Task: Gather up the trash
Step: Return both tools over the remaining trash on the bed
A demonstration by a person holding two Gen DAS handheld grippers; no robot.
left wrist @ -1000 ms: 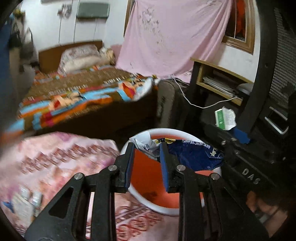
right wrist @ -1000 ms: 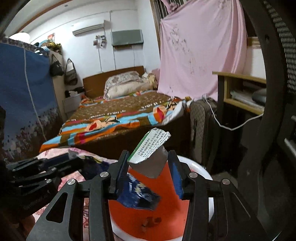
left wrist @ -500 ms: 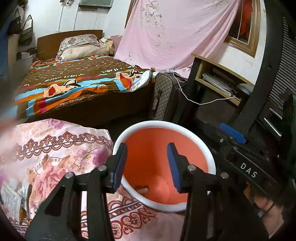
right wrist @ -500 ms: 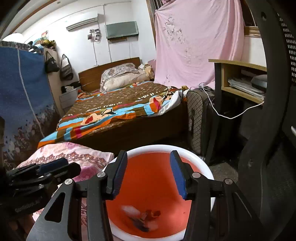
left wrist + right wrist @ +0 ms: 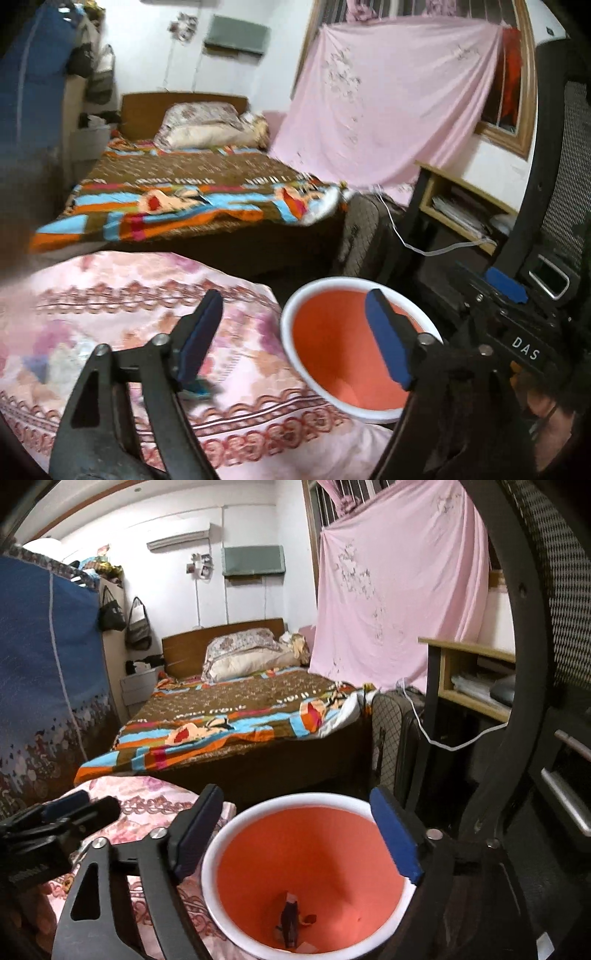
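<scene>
Two grippers, both spread wide with nothing between the pads. Left gripper [image 5: 293,332]: jaws just opened further, blue pads far apart, empty. Under its left finger, a pink flowered cloth [image 5: 129,295] over a rounded surface; just under that finger's pad, a small blue-green scrap [image 5: 197,387], blurred, cannot tell what exactly. Ahead and slightly right of this gripper, an orange bin [image 5: 332,332] with white rim, standing just beside the cloth edge; right pad seen over the bin's inside. Further right, the other tool's black body with a blue pad.

Right gripper [image 5: 295,830]: jaws also just opened further, empty, directly above the orange bin [image 5: 306,849], the rim lying between the two fingers. Deep at the bin bottom, pieces of trash [image 5: 291,919]: one dark wrapper, small pale and red bits near it. To the left of this gripper, the left tool, low over the flowered cloth [image 5: 147,797].

Far ahead of both: a bed [image 5: 229,716] with striped colourful cover, a pink sheet [image 5: 399,590] hanging at the window, a dark suitcase [image 5: 391,734] with a white cable. At right edge, a black mesh chair [image 5: 546,554].
</scene>
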